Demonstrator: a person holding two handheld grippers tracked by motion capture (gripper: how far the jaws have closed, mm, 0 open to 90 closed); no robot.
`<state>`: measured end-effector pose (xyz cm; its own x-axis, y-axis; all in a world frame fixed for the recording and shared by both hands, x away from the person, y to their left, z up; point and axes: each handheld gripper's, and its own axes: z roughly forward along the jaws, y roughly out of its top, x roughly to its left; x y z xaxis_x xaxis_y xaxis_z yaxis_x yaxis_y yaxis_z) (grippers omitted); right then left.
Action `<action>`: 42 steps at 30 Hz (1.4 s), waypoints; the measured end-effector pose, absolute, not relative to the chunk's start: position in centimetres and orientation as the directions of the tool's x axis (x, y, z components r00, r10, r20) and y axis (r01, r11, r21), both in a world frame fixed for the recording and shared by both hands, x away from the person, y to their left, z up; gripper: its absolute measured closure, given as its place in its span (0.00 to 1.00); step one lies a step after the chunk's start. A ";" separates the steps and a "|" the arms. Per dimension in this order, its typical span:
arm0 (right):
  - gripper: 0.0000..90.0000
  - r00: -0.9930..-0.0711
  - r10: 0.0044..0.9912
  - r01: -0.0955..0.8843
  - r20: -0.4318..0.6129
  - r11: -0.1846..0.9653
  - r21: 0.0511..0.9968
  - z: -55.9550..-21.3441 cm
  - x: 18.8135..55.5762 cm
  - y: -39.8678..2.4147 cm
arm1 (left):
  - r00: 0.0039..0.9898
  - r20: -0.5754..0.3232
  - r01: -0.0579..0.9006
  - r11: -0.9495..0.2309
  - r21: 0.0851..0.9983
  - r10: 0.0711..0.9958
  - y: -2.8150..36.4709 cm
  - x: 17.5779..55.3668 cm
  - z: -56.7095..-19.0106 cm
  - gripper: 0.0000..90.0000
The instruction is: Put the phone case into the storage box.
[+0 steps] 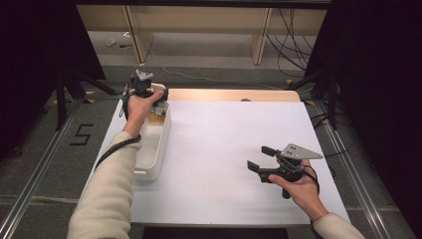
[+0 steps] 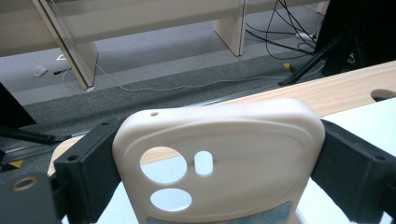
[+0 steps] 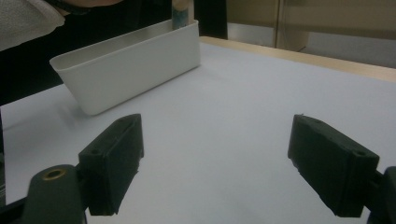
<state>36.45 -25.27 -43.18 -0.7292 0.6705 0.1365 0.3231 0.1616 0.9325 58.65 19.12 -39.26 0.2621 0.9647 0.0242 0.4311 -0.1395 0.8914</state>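
Note:
A cream phone case (image 2: 243,140) with camera cut-outs stands upright between the jaws of my left gripper (image 2: 219,163), which is shut on its two sides. In the high view my left gripper (image 1: 149,97) hangs over the far end of a long white bin (image 1: 161,144) at the table's left. The bin's inside near end looks bare. Over the right side of the white table sheet (image 1: 219,144), my right gripper (image 1: 259,158) stands open with nothing between its jaws. In the right gripper view it (image 3: 215,163) points toward the bin (image 3: 130,70).
A strip of bare wooden tabletop (image 1: 224,94) with a round hole (image 1: 245,100) runs along the far edge. Beyond it are pale furniture legs (image 1: 260,37), floor cables (image 1: 293,45) and dark stand legs (image 1: 74,84) at both sides.

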 end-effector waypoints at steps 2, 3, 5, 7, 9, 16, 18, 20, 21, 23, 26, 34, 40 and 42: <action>0.21 -0.729 0.671 0.323 0.136 0.162 0.932 -43.2 36.5 -25.3 | 0.262 0.027 0.432 -0.142 0.891 0.965 19.1 58.7 -39.3 0.11; 0.21 -0.729 0.670 0.323 0.136 0.162 0.933 -43.2 36.5 -25.3 | 0.262 0.029 0.432 -0.144 0.890 0.965 19.1 58.7 -39.3 0.11; 0.21 -0.729 0.671 0.323 0.136 0.162 0.933 -43.2 36.5 -25.3 | 0.263 0.029 0.434 -0.145 0.889 0.964 19.0 58.7 -39.4 0.11; 0.21 -0.730 0.670 0.322 0.136 0.161 0.933 -43.2 36.4 -25.3 | 0.262 0.028 0.436 -0.144 0.888 0.965 19.0 58.7 -39.4 0.11; 0.21 -0.729 0.670 0.323 0.136 0.162 0.932 -43.2 36.4 -25.3 | 0.262 0.028 0.438 -0.144 0.887 0.965 19.0 58.7 -39.5 0.10; 0.21 -0.730 0.670 0.322 0.136 0.162 0.933 -43.2 36.5 -25.3 | 0.260 0.026 0.440 -0.142 0.887 0.965 19.0 58.8 -39.8 0.10; 0.21 -0.730 0.670 0.322 0.137 0.161 0.933 -43.2 36.4 -25.3 | 0.259 0.025 0.440 -0.141 0.887 0.965 19.0 58.8 -39.8 0.10; 0.21 -0.730 0.670 0.323 0.137 0.162 0.933 -43.2 36.4 -25.3 | 0.259 0.026 0.440 -0.142 0.887 0.966 19.0 58.9 -39.8 0.10; 0.21 -0.730 0.670 0.322 0.136 0.162 0.933 -43.2 36.4 -25.3 | 0.258 0.025 0.441 -0.141 0.887 0.966 19.0 58.9 -39.8 0.10; 0.21 -0.730 0.670 0.322 0.136 0.162 0.933 -43.2 36.5 -25.3 | 0.258 0.024 0.441 -0.140 0.886 0.966 19.0 58.9 -39.8 0.10; 0.21 -0.730 0.670 0.321 0.136 0.161 0.933 -43.2 36.5 -25.3 | 0.258 0.025 0.442 -0.141 0.886 0.966 18.9 59.0 -39.8 0.10; 0.21 -0.730 0.670 0.322 0.136 0.161 0.933 -43.2 36.5 -25.3 | 0.254 0.021 0.444 -0.136 0.885 0.967 18.9 59.1 -39.8 0.10; 0.21 -0.730 0.670 0.323 0.137 0.161 0.933 -43.2 36.5 -25.3 | 0.253 0.024 0.452 -0.140 0.881 0.967 18.9 59.3 -39.9 0.10; 0.21 -0.729 0.670 0.323 0.137 0.161 0.933 -43.2 36.5 -25.3 | 0.249 0.023 0.452 -0.137 0.881 0.968 18.9 59.4 -39.9 0.10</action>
<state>36.51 -25.30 -43.21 -0.7294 0.6702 0.1373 0.3233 0.1609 0.9325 59.39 18.86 -39.91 0.2485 0.9684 0.0226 0.4524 -0.1366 0.8813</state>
